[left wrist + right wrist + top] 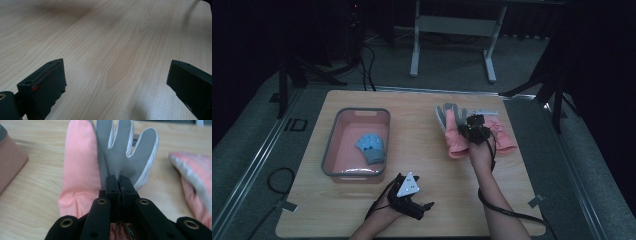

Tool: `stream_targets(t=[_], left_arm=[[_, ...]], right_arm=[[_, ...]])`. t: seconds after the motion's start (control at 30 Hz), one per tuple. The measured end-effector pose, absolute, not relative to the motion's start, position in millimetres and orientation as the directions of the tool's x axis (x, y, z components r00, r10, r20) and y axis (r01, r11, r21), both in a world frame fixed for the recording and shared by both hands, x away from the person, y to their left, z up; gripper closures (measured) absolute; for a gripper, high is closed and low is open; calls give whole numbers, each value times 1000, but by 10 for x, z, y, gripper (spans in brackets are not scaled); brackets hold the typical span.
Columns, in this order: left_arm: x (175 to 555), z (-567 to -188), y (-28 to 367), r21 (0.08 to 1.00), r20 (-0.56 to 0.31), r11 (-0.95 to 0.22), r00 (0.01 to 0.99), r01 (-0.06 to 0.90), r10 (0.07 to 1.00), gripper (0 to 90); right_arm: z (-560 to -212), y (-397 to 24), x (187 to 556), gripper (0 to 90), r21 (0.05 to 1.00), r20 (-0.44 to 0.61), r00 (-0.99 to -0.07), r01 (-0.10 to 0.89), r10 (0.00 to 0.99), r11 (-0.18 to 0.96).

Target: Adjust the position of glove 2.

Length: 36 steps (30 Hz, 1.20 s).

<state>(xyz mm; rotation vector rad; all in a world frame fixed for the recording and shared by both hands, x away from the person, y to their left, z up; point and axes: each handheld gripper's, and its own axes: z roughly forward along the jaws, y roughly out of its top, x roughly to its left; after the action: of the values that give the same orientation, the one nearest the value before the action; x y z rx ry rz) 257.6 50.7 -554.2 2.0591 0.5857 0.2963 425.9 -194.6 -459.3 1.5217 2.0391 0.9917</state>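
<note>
Left of the basin (328,150), nothing matters; inside it lies a blue glove (371,148). Just below-right of the basin the left claw (426,206) rests on the worktop (422,140), jaws wide apart and empty. Well right of the basin, the right claw (463,126) is pinched shut on a grey glove (125,155), which overlaps a pink glove (80,170). The grey one looks light, limp, grippy-palmed; the cuff seems the best hold.

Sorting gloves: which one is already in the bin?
The small blue glove lies inside the grey bin; the pink gloves and the grey glove are on the table.
</note>
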Motion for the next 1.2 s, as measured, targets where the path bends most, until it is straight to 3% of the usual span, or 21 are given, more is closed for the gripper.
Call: stream_targets(t=[0.37, 0.93, 1.2], left_arm=[[2530, -5548, 471, 855, 2, -449, 864, 260, 503, 24], [2517, -5551, 478, 856, 5, -449, 864, 257, 504, 24], [2505, -5563, 475, 855, 7, -453, 870, 251, 493, 24]], right_arm=[[-4814, -1768, 3888, 873, 723, 165, -255, 689, 953, 59], [-5138, -1499, 3803, 866, 677, 179, -209, 735, 961, 34], [-5188, -1496, 3797, 739, 675, 176, -230, 736, 957, 53]])
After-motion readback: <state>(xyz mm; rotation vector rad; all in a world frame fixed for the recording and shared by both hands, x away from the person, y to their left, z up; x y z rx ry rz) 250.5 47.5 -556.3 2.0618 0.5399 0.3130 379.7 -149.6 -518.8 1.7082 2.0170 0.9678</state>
